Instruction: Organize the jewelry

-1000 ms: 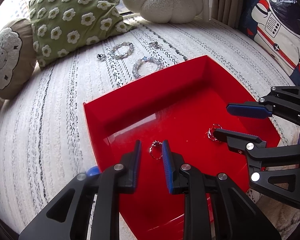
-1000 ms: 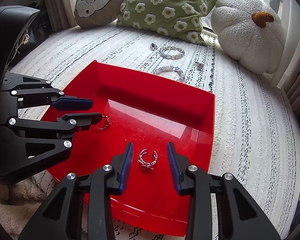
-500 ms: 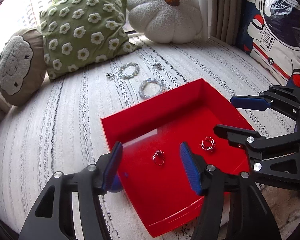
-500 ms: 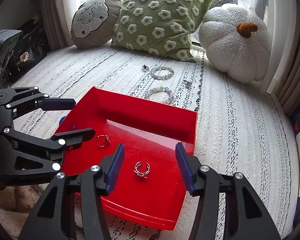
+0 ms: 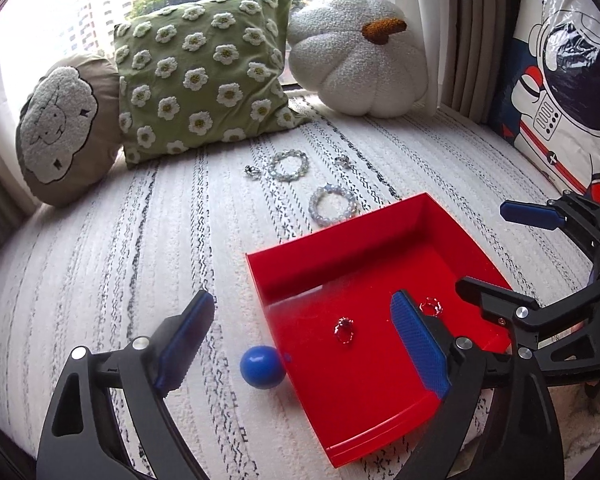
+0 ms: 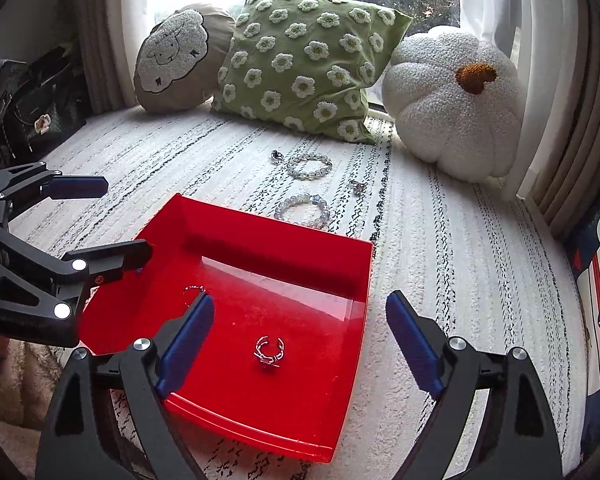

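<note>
Both of my claws are standing higher above the red tray (image 5: 340,256) than a second ago, and each ring is now lying free on the tray floor. My left gripper (image 5: 302,338) is opening, nothing between its pads; the small ring (image 5: 344,330) it hovered over is sitting below, inside the tray. My right gripper (image 6: 300,338) is likewise opening and released, with the open-band ring (image 6: 269,350) resting on the tray floor beneath it. Two beaded bracelets (image 6: 310,166) (image 6: 302,210) and two small rings (image 6: 277,156) (image 6: 356,187) are lying on the striped cover (image 6: 440,240) beyond the tray. One blue ball (image 5: 262,366) is touching the tray's left wall.
</note>
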The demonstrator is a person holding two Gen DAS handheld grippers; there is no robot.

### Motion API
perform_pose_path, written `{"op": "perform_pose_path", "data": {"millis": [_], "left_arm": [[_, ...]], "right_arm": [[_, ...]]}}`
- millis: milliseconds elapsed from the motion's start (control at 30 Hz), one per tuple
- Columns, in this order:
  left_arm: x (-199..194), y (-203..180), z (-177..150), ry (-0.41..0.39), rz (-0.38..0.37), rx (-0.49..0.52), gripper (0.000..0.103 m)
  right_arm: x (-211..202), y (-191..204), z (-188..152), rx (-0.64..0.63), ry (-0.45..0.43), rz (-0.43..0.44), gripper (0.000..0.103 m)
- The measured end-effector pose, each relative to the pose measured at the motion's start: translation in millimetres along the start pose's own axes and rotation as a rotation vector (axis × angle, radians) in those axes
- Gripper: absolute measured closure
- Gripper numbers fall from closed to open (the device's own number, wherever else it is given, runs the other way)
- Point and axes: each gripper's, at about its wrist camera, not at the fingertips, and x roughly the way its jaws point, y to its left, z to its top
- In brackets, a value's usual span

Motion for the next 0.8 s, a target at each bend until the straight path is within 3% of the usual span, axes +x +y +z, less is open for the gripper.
{"op": "perform_pose_path", "data": {"millis": [467, 633, 800], "left_arm": [[3.7, 3.8, 3.1, 0.013, 0.007, -0.004, 0.017], [12.4, 10.2, 12.4, 0.061, -0.077, -0.045, 0.017], [25.1, 13.8, 26.9, 0.092, -0.056, -0.032, 0.017]], "right_arm": [[-0.2, -16.9, 6.9, 0.053, -0.011, -0.017, 0.017], [6.3, -22.5, 19.8, 0.056, 0.000, -0.029, 0.017], [10.1, -25.2, 42.9, 0.038, 0.002, -0.029, 0.017]]}}
